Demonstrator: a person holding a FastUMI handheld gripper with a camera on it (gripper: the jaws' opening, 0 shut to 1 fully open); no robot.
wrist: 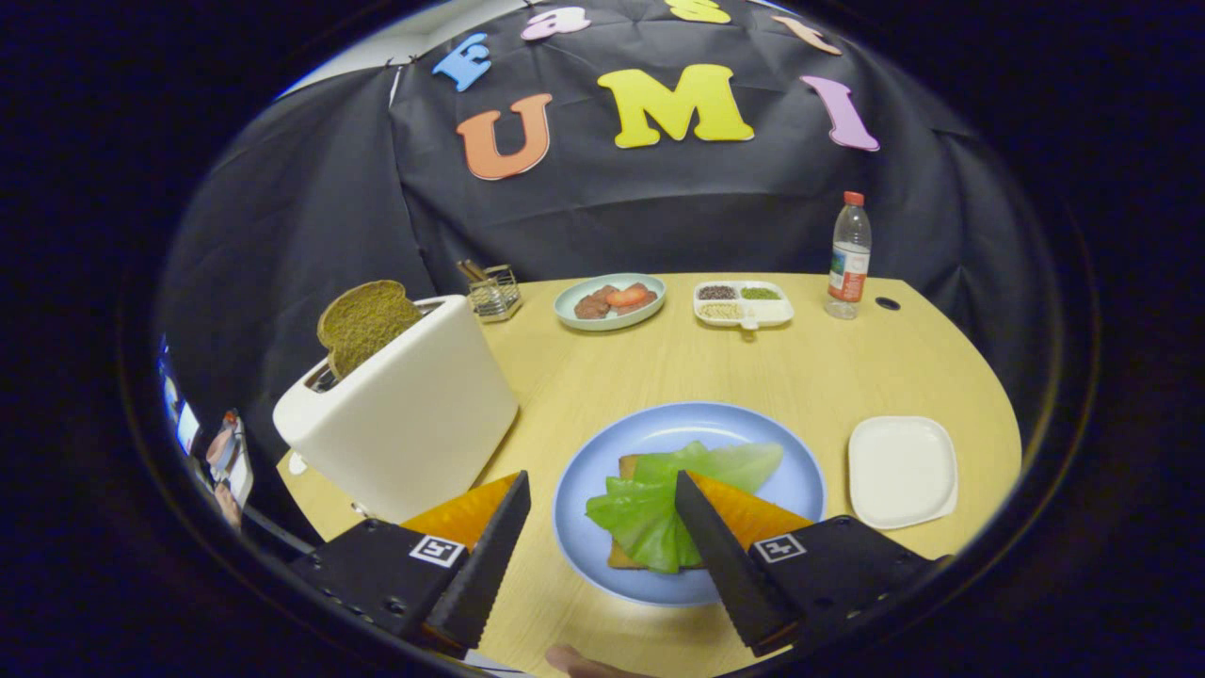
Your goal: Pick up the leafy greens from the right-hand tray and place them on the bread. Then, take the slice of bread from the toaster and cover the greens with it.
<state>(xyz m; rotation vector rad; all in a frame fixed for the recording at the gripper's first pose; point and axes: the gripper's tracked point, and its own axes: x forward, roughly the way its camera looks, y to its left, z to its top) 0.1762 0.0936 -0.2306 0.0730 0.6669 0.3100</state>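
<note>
A: Where are the greens (pixel 670 497) seen?

B: Laid on a slice of bread (pixel 625 556) on the blue plate (pixel 602 461), just ahead of the fingers and partly between them. The bread is mostly covered — a corner shows behind the leaves and an edge below them.

A: And the gripper (pixel 601 490)?

B: Its fingers are spread wide, nothing held between them. The right fingertip (pixel 692 494) is seen in front of the greens; whether it touches them cannot be told. The left finger (pixel 504 527) is off the plate's near rim, beside the toaster (pixel 414 414).

A: The second slice?

B: A brown slice (pixel 362 322) is seen standing out of the slot on top of the white toaster, tilted, left of the plate.

A: The right-hand tray?

B: A white square tray (pixel 902 469) is noted to the right of the blue plate, apart from it, nothing on it.

A: Farther back?

B: Beyond the plate — a green dish of food (pixel 609 299), a white divided dish (pixel 743 304) and a bottle (pixel 849 256) with a red cap, all on the wooden table (pixel 828 367). A small wire basket (pixel 493 290) is seen behind the toaster
</note>
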